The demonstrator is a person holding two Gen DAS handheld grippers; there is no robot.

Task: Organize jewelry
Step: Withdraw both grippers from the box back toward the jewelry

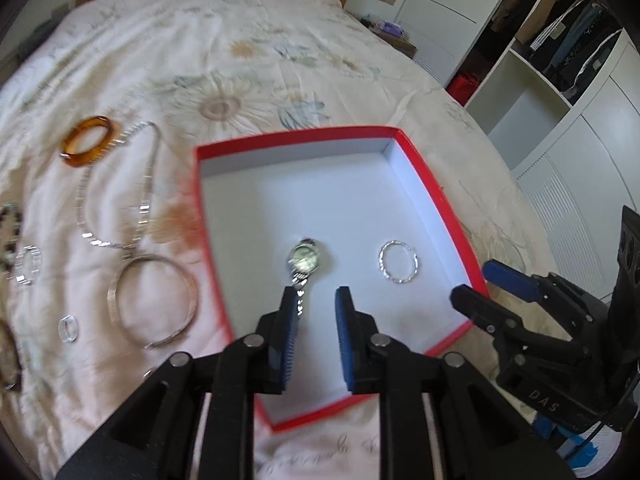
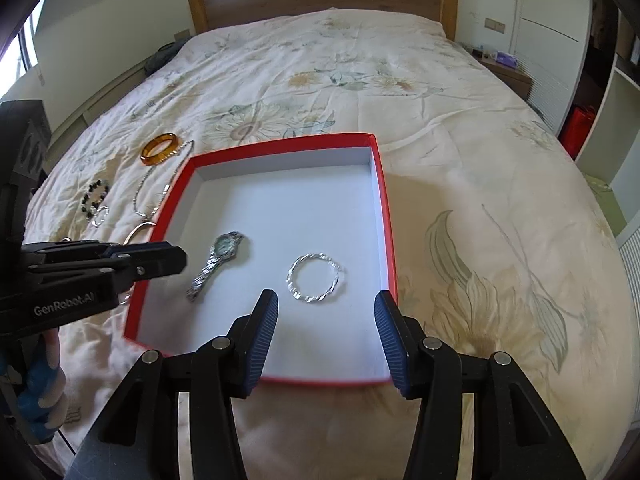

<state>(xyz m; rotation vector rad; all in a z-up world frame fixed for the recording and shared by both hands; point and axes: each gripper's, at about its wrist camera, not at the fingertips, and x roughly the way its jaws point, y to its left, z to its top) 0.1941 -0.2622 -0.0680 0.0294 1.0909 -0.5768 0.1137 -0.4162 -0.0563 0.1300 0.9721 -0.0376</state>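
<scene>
A red box (image 1: pixel 300 136) (image 2: pixel 280 146) with a white inside lies on the bed. A silver watch (image 1: pixel 304 260) (image 2: pixel 226 246) and a twisted silver bracelet (image 1: pixel 396 280) (image 2: pixel 314 300) rest on its floor. My left gripper (image 1: pixel 318 294) (image 2: pixel 176 258) hovers over the box's near left part, open, with the watch strap lying just beyond its left finger and no pad pressing on it. My right gripper (image 2: pixel 326 298) (image 1: pixel 476 282) is open above the box's near right part, and the twisted bracelet lies just past its fingertips.
Left of the box, on the floral bedspread, lie an amber bangle (image 1: pixel 82 159) (image 2: pixel 165 136), a silver necklace (image 1: pixel 142 208), a wide silver bangle (image 1: pixel 114 298), a beaded bracelet (image 2: pixel 86 200) and small clear rings (image 1: pixel 69 328). A wardrobe (image 1: pixel 560 80) stands at the right.
</scene>
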